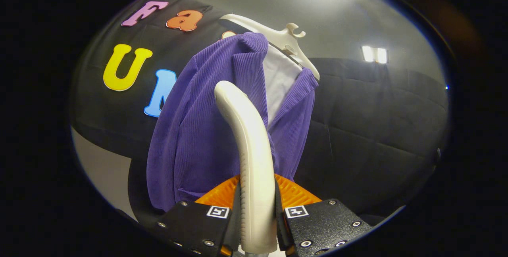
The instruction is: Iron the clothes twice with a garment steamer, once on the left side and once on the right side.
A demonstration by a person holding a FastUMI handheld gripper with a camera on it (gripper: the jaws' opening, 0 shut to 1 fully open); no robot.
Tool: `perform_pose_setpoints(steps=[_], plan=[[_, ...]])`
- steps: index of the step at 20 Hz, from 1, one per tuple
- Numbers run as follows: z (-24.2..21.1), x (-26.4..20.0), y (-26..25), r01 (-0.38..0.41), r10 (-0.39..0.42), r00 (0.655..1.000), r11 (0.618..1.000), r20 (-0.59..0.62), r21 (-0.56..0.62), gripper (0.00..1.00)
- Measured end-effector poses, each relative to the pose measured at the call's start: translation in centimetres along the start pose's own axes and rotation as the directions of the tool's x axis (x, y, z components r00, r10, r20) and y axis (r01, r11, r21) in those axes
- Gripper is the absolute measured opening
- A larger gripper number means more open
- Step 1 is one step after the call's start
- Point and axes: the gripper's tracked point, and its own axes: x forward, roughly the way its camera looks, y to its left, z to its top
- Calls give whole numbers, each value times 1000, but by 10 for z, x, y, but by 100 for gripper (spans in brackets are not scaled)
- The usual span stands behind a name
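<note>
Right now the gripper (257,225) is clamped on the garment steamer (250,158): both fingers press the sides of its pale handle, which runs straight up between them and curves at the top toward the clothes. The long axis of the handle is near upright, in line w/ the fingers.

The purple jacket (206,130) hangs dead ahead, beyond the steamer, on a white hanger (283,39), w/ a white shirt (279,78) showing in the open front. The jacket's long axis is vertical too, so a stroke would prob. run along the panel, top to hem. The steamer's tip overlaps the seam area between the broad panel on one side and the narrower lapel on the other; can't tell if it touches the cloth.

Room: the broad panel offers the most free cloth; the narrower front is close to the hanger arm and the shirt edge, so less margin there. Black cloth wall behind, nothing else in the way.
</note>
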Motion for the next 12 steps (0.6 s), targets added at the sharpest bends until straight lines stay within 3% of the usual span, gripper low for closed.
perform_pose_setpoints(steps=[12], plan=[[-79, -5, 24, -20, 12, 994, 997, -108, -77, 36]])
